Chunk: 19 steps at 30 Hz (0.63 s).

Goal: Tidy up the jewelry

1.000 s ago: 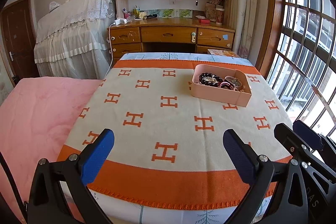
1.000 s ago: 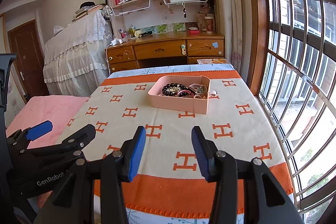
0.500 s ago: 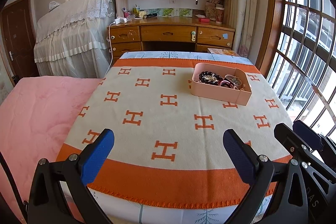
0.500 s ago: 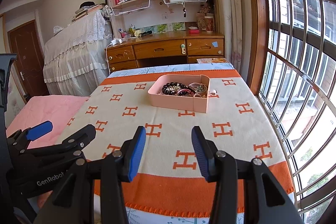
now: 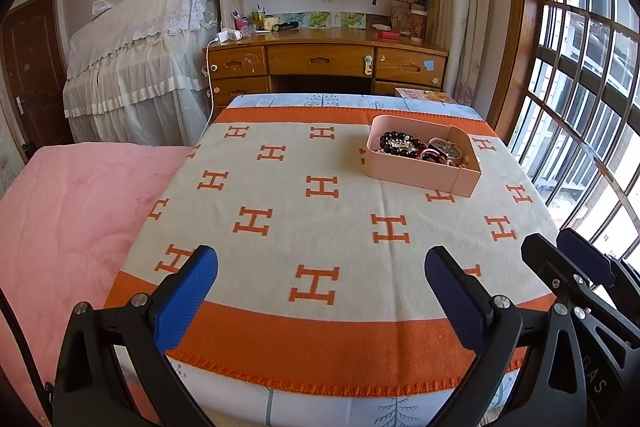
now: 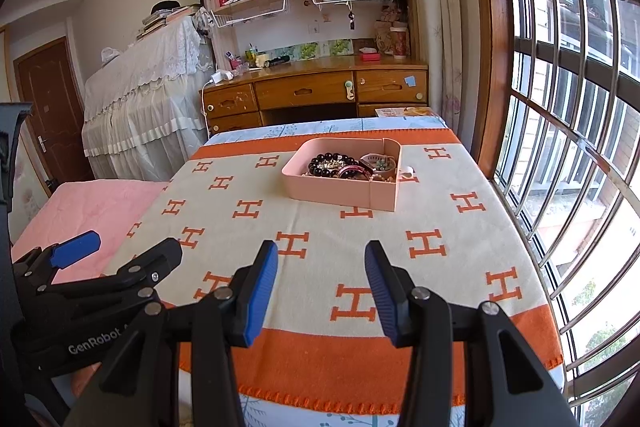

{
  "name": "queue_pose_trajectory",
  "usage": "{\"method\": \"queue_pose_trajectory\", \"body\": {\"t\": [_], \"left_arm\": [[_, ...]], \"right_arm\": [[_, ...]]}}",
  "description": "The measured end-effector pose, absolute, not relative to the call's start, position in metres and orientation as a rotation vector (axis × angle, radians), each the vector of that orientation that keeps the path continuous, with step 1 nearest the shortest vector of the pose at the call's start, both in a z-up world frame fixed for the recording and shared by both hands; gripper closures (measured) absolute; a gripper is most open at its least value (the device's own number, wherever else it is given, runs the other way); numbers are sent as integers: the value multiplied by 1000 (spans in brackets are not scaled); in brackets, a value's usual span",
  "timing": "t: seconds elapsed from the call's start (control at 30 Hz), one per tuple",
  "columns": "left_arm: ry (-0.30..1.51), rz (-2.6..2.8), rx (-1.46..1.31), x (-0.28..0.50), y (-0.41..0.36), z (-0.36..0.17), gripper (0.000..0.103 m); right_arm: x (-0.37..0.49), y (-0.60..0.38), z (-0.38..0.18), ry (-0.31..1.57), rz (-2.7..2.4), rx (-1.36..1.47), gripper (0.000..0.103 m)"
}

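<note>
The pink tray is sitting upper centre of the right view on the H-patterned blanket, holding a dark bead bracelet and what may be a watch. My right gripper is hovering lower centre, half open, gripping nothing. My left gripper is gaping wide, empty.

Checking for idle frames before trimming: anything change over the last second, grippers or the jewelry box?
No visible change. Left gripper and right gripper hover open and empty over the near edge of the H-patterned blanket, in the same place as before. The pink box with the dark bead bracelet and other jewelry sits where it was, untouched.
</note>
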<state>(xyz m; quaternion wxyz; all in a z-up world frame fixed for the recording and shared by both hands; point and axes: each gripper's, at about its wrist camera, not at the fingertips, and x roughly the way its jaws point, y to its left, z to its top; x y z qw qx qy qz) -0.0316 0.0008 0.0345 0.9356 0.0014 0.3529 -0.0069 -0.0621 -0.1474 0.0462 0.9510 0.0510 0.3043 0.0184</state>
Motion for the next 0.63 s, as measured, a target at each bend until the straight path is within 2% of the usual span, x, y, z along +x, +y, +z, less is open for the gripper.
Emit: {"method": "queue_pose_trajectory", "body": {"t": [0.63], "left_arm": [[739, -21, -6, -33, 0, 26, 1]], "right_arm": [[-61, -150, 45, 625, 35, 103, 57]]}}
